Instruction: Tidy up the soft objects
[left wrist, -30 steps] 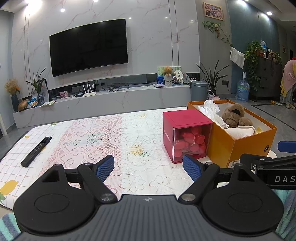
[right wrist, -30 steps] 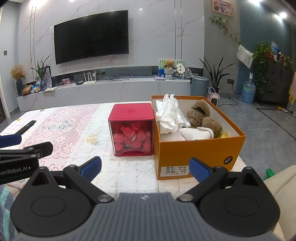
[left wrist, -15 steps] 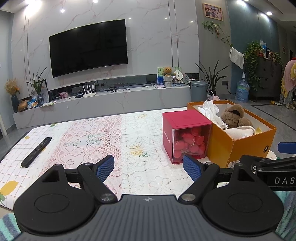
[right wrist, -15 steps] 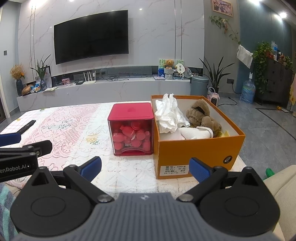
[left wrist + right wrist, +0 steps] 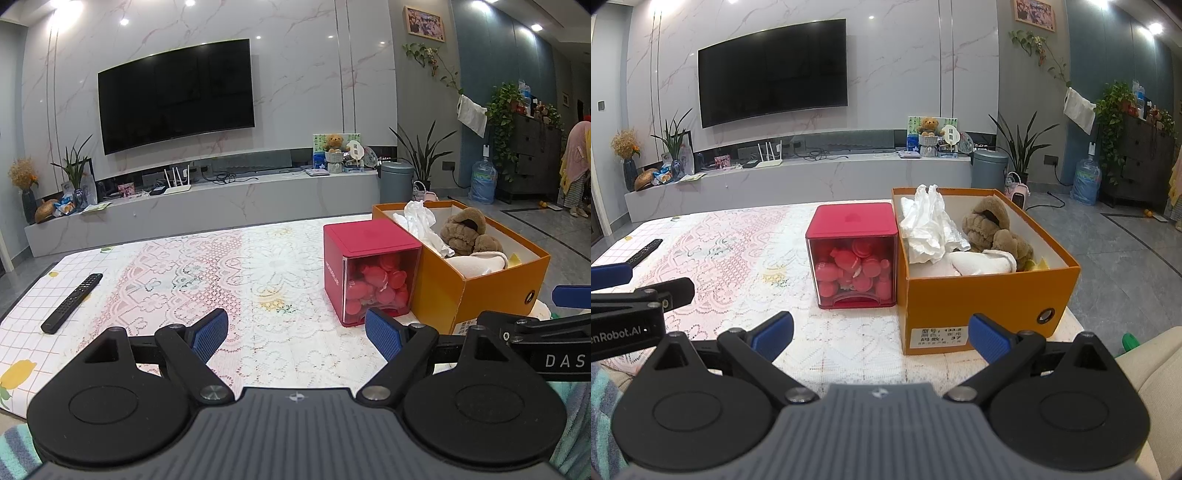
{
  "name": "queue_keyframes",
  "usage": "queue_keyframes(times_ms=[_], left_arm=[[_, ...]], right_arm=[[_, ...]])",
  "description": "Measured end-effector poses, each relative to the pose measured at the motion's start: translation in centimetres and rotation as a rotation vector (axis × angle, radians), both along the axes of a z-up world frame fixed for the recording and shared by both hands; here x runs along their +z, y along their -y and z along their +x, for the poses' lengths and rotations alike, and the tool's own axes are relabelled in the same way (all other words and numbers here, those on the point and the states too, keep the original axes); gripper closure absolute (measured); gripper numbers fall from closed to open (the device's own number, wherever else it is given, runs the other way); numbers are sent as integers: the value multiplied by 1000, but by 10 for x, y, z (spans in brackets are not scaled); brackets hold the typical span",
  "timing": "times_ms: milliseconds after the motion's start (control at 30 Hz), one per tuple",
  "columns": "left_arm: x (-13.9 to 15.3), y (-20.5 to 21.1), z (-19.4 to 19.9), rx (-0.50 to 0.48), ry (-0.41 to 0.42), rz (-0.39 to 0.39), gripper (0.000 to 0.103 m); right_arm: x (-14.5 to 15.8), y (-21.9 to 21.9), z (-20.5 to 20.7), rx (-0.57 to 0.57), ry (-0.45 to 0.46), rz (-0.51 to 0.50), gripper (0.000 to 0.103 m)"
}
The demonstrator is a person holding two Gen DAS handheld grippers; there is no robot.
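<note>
Right wrist view showed the right gripper (image 5: 881, 334) with jaws spread wide and nothing between them, held back from the near edge of the table (image 5: 738, 266). Left wrist view showed the left gripper (image 5: 297, 334) likewise spread and empty.

The soft objects lay inside the open orange box (image 5: 990, 295): a crumpled white cloth (image 5: 925, 229), a brown plush toy (image 5: 993, 230) and a rolled white towel (image 5: 982, 260). A red container (image 5: 855, 254) of pink pieces stood just beside the box, to its left. A remote control (image 5: 72, 302) lay well apart.

No soft item was seen loose on the tablecloth. The scene fitted either items gathered into the box or items awaiting removal and sorting; the step in hand could not be settled.
</note>
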State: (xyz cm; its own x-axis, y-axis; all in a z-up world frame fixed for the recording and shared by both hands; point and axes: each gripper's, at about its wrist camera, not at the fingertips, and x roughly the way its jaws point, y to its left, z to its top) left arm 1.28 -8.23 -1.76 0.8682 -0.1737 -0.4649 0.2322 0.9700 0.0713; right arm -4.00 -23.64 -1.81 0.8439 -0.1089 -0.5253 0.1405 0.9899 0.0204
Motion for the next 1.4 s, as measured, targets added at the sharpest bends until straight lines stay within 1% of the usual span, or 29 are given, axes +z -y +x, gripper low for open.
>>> queue_keyframes(times_ms=[1400], left_arm=[[-1,0,-2,1,-6,2,5]], right_arm=[[-5,-3,5,1,-24,-1,4]])
